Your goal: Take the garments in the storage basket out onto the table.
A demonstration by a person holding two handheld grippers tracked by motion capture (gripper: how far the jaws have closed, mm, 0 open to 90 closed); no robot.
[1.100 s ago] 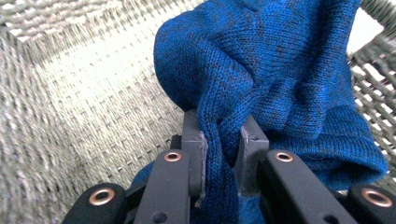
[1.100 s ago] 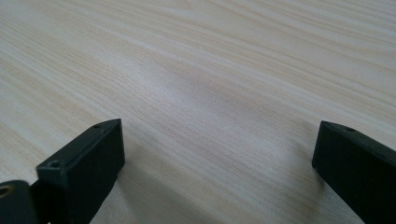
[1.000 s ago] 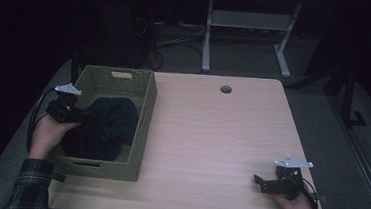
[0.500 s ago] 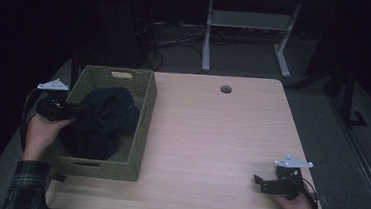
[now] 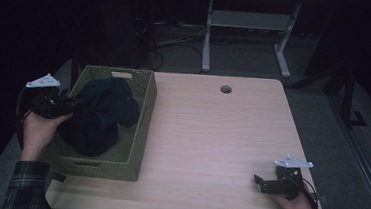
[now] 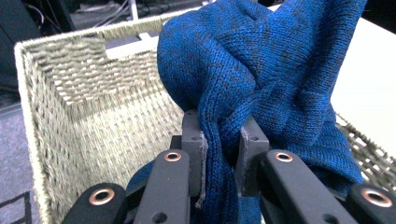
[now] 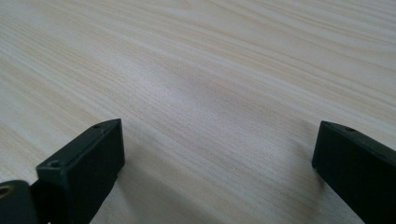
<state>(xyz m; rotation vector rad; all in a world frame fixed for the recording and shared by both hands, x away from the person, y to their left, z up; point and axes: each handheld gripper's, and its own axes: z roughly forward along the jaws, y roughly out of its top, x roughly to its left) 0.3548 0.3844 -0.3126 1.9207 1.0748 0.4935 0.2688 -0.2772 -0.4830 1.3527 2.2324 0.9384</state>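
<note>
Blue knitted garment [image 6: 261, 84], bunched up thick, and the left gripper [image 6: 223, 144] has a fold of it pinched tight between its 2 pads, the wool squeezed into a narrow rope right there in the left gripper view! Above the pinch the knit balloons out into a big rounded heap, and more of it spills down to the right of the jaws. From the high view the garment [image 5: 100, 115] reads almost black, a dark mound sitting in the woven green basket [image 5: 141, 126], with its upper part level with the basket's rim. The left gripper [image 5: 68, 106] comes in over the basket's left wall, the person's left hand [image 5: 41, 128] wrapped beneath it, a plaid sleeve [image 5: 24, 189] showing at the bottom edge. Inside the basket [image 6: 70, 116], the wicker walls and the far corner are bare on the left side, with a handle slot cut in the far wall.

Over on the other side, well apart from all that, the right gripper [image 5: 258, 182] sits low over the near right corner of the light wooden table [image 5: 211, 136]. Its jaws stand wide, nothing between them but bare wood grain [image 7: 210, 93]. A round cable hole [image 5: 226, 89] marks the table's far edge.
</note>
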